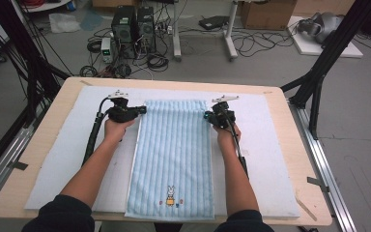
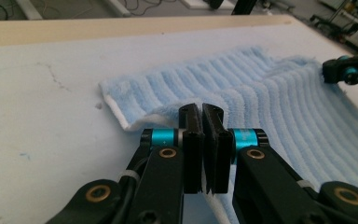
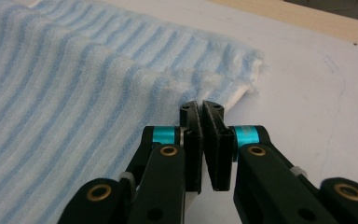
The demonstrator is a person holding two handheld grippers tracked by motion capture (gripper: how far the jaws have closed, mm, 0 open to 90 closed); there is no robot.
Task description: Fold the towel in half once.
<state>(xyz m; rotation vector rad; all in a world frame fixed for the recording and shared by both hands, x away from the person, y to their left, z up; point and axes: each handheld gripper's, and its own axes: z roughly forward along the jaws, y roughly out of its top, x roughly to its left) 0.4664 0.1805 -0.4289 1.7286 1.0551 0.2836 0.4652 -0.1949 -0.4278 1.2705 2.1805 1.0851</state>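
Nearest the person, the blue striped towel [image 1: 173, 159] has its near hem, with a small embroidered rabbit [image 1: 171, 195], just at the near edge of the white mat [image 1: 58, 164] that covers the worktop [image 1: 43, 121]. From there the towel runs straight away from the person, its long axis near to far, lying flat between the two forearms. Farther along, each hand has reached one far corner. The left gripper [image 1: 140, 110] is clenched on the towel's far left corner, and in the left gripper view the pile and the white hem sit pinched between its jaws [image 2: 204, 140]. The right gripper [image 1: 207, 116] is clenched on the far right corner; in the right gripper view the fabric is bunched up at the jaws [image 3: 204, 140], with the frayed corner just beyond them. Both hands stand about equally far out, level with each other, so neither is nearer. The whole length of cloth lies toward the person from the jaws, so the likely next move is a fold, drawing the far edge back over it to the near hem.
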